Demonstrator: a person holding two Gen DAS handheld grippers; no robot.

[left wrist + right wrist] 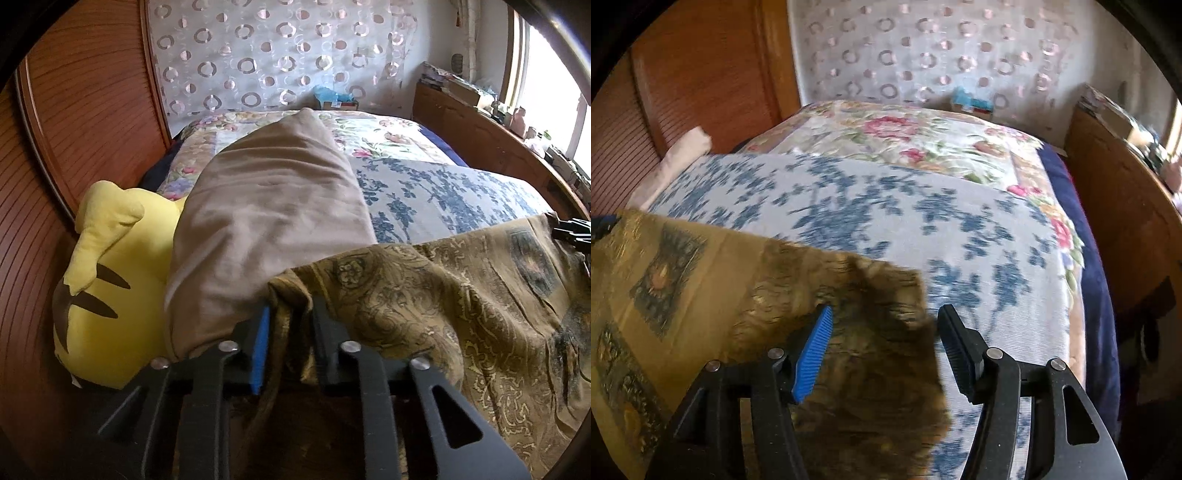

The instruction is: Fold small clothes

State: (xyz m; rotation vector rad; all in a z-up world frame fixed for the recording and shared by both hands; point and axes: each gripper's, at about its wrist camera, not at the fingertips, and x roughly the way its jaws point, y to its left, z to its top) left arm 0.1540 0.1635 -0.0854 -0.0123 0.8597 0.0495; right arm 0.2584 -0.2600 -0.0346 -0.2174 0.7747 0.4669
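An olive-gold cloth (461,314) with a paisley print lies spread over the near end of the bed. My left gripper (291,325) is shut on a bunched fold at the cloth's left edge, and the fabric is pinched between the blue pad and the black finger. In the right wrist view the same cloth (683,280) stretches off to the left, and its darker right corner lies between the fingers of my right gripper (886,314). That gripper stands open, with the pads apart from the fabric. The right gripper's tip (572,232) also shows at the cloth's far right edge.
A beige pillow (266,221) and a yellow plush toy (110,295) lie left of the cloth. The bed cover (886,206) has blue and pink floral prints. A wooden wardrobe (85,110) stands on the left, and a cluttered wooden ledge (491,125) on the right.
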